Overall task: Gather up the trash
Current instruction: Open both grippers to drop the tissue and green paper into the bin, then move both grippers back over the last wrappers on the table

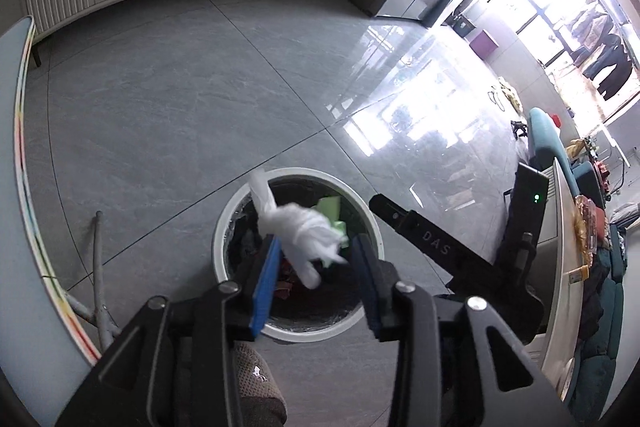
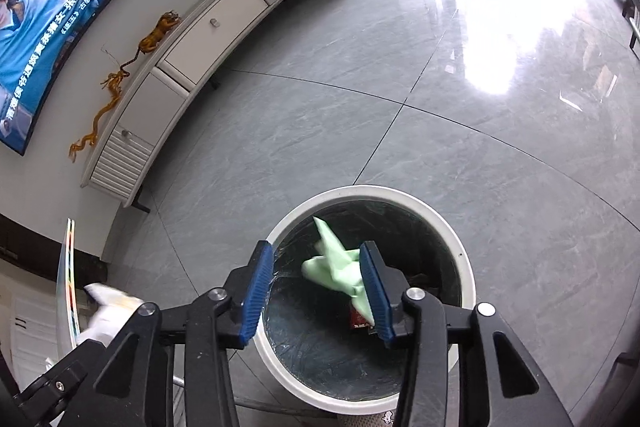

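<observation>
The left gripper [image 1: 316, 263] has its blue-padded fingers [image 1: 266, 281] spread apart, and a crumpled white tissue [image 1: 304, 231] hangs in the gap, touching the left pad at most and no longer pinched. It sits directly over the mouth of the round white trash bin [image 1: 224, 223], which is lined with a dark bag and already holds scraps.

The right gripper [image 2: 318, 287] is likewise released: its fingers [image 2: 256, 291] stand parted, with a crumpled pale green paper [image 2: 340, 267] lying against the right-hand pad, free of the other pad, above the bin's [image 2: 464, 263] open mouth. Whether the paper clings to that pad or is already dropping cannot be told.

This looks like the drop step, with both pieces of trash let go over the bin. To do it well, keep both pairs of fingers centred above the opening until each piece has cleared the pads; light tissue tends to snag on ribbed rubber, so a wider spread or a small shake may be needed. The two tools are close together over the bin, so lift them apart without knocking the rim. Around it lies grey tiled floor [image 2: 400, 131].
</observation>
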